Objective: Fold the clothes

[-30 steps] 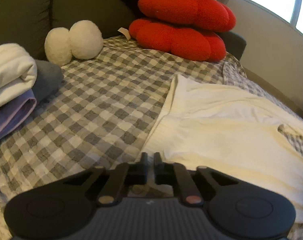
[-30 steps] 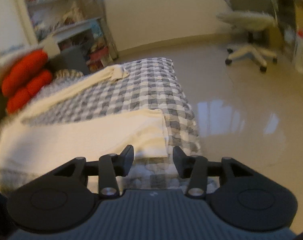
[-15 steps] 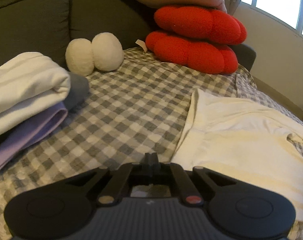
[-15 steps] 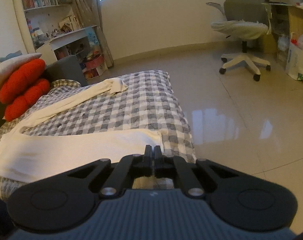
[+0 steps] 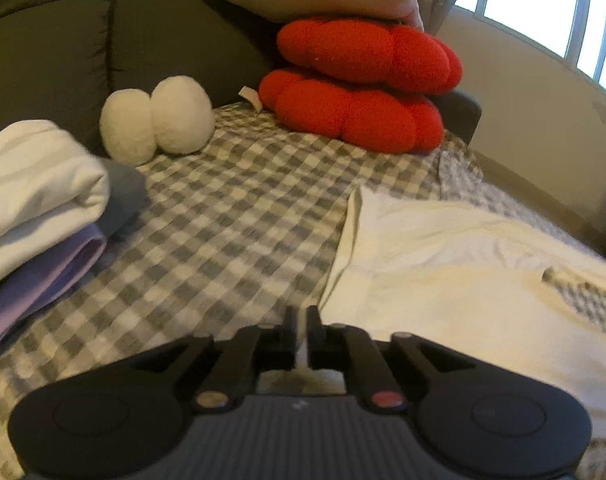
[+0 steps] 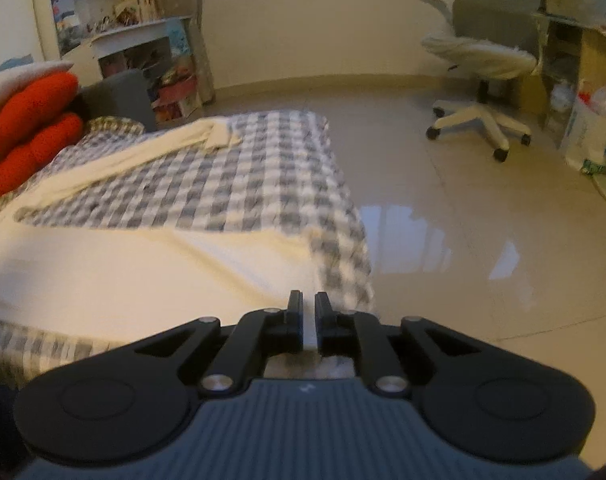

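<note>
Lying flat on the bed [image 5: 231,216], the cream garment [image 5: 463,280] has its near edge pinched at both ends: the left gripper [image 5: 301,322] holds a strip of cloth between nearly closed jaws, and the right gripper [image 6: 309,314] does the same at the near right corner. I judge a fold is in hand; next calls for lifting both ends evenly and carrying them to the far edge, where a sleeve [image 6: 143,152] trails. Folded clothes [image 5: 35,200] are stacked at left. Red cushions [image 5: 363,84] sit far, a chair [image 6: 487,60] on the glossy floor [image 6: 463,220].
</note>
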`<action>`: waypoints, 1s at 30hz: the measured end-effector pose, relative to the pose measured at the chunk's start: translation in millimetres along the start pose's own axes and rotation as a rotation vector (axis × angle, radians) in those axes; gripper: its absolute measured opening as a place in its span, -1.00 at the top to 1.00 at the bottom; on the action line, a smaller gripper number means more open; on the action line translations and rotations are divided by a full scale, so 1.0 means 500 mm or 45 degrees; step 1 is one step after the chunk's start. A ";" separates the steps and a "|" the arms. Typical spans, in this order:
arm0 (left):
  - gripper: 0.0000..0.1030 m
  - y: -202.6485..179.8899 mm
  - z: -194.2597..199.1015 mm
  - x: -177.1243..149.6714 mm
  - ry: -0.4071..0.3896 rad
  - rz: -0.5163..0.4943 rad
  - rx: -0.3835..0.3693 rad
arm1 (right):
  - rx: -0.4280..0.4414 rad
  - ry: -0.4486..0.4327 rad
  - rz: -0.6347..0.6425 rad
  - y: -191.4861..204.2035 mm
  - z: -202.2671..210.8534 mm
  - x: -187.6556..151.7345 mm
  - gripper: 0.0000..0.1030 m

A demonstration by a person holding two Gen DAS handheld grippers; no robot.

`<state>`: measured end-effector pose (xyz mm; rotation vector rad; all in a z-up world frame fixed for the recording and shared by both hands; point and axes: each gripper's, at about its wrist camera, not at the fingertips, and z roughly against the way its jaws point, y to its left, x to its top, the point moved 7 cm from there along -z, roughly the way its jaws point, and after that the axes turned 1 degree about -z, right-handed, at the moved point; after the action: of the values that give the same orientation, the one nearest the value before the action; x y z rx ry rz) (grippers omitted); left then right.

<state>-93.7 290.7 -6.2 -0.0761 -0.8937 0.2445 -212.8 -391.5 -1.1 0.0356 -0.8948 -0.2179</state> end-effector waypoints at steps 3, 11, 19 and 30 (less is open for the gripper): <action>0.40 -0.026 -0.025 0.029 -0.010 -0.008 -0.037 | -0.014 -0.032 0.023 0.012 -0.002 0.030 0.77; 0.26 -0.100 -0.104 0.053 0.045 -0.125 -0.062 | 0.106 -0.074 0.095 0.114 -0.042 0.083 0.77; 0.38 -0.125 -0.177 0.038 0.140 -0.219 -0.001 | 0.204 -0.087 0.139 0.181 -0.071 0.092 0.76; 0.90 -0.116 -0.179 0.063 0.055 -0.219 0.069 | 0.261 -0.091 0.179 0.226 -0.075 0.098 0.76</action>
<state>5.5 245.2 -28.6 0.0454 -0.8453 0.1064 -134.4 -293.4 27.1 0.1556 -0.9839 0.0044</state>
